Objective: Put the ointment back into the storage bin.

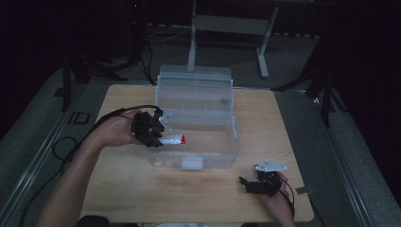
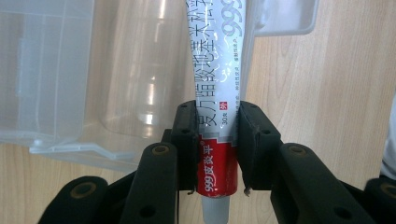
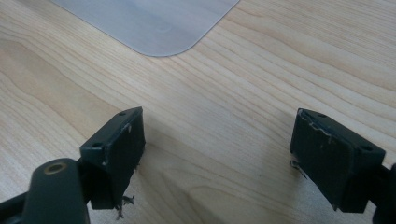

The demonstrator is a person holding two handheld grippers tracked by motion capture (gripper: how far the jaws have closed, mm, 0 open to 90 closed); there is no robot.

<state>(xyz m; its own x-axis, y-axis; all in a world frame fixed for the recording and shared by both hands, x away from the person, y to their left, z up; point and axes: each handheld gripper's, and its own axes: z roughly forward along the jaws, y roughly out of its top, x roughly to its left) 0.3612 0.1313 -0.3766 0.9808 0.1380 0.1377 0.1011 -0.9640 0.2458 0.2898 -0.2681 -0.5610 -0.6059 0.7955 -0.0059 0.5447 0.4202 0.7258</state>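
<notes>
My left gripper (image 1: 158, 135) is shut on a silver tube with a red end (image 1: 174, 139), held over the left rim of a clear plastic box (image 1: 222, 156). In the left gripper view the tube (image 2: 217, 98) stands between the two black jaws of the left gripper (image 2: 217, 140), its red band and white cap toward the camera. My right gripper (image 1: 248, 182) rests low near the table's front right, open. In the right gripper view the right gripper (image 3: 217, 140) has its jaws wide apart above bare wood, with a corner of the box (image 3: 154, 23) beyond.
The clear box has its lid (image 1: 195, 78) raised at the back and stands mid-table on the wooden table (image 1: 123, 184). A small grey piece (image 1: 304, 190) lies near the right front edge. Dark floor, cables and stand legs surround the table.
</notes>
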